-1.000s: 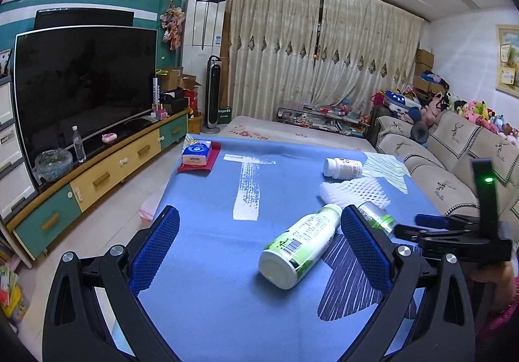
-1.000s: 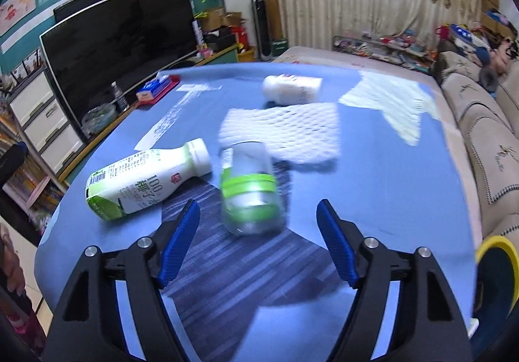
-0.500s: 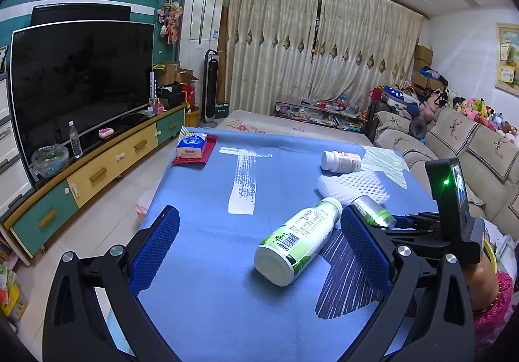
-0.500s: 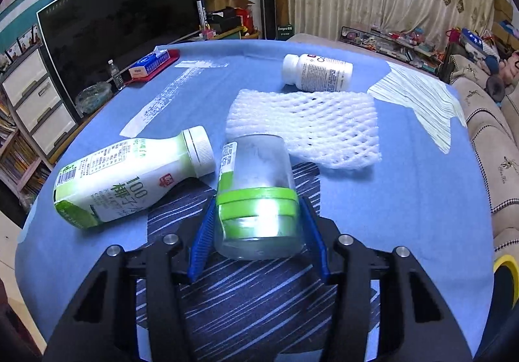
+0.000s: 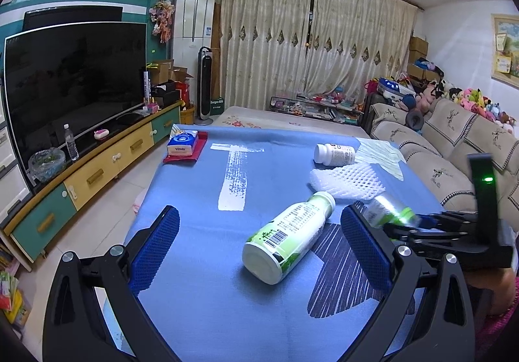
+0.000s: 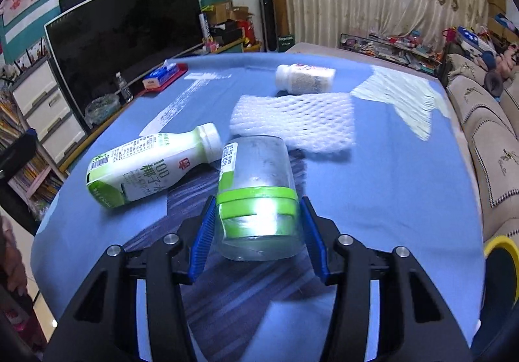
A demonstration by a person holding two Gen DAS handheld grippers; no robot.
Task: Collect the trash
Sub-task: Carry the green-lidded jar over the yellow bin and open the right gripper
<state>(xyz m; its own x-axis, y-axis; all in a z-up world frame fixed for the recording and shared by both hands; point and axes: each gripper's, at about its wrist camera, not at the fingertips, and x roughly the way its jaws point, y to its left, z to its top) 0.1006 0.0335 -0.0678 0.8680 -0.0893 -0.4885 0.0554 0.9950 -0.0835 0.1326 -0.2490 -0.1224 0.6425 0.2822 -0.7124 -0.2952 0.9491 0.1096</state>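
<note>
My right gripper (image 6: 258, 203) is shut on a clear jar with a green band (image 6: 256, 186), its blue pads pressing both sides. In the left wrist view the jar (image 5: 389, 214) hangs tilted just over the blue tablecloth (image 5: 201, 297). A green-and-white drink bottle (image 5: 288, 237) (image 6: 149, 167) lies on its side next to the jar. My left gripper (image 5: 259, 216) hovers open over the table, the bottle lying ahead between its fingers, untouched. Farther back lie a white foam net (image 6: 292, 121) (image 5: 343, 180) and a small white pill bottle (image 6: 305, 78) (image 5: 334, 154).
A tissue pack on a red cloth (image 5: 183, 143) sits at the table's far left corner. A sofa (image 5: 438, 160) runs along the right side, a TV cabinet (image 5: 97, 173) along the left. A yellow-rimmed object (image 6: 499, 248) shows at the right edge.
My right gripper's jaws closed from wide open onto the jar and then raised it a little off the cloth. The left gripper stays open, almost still.
</note>
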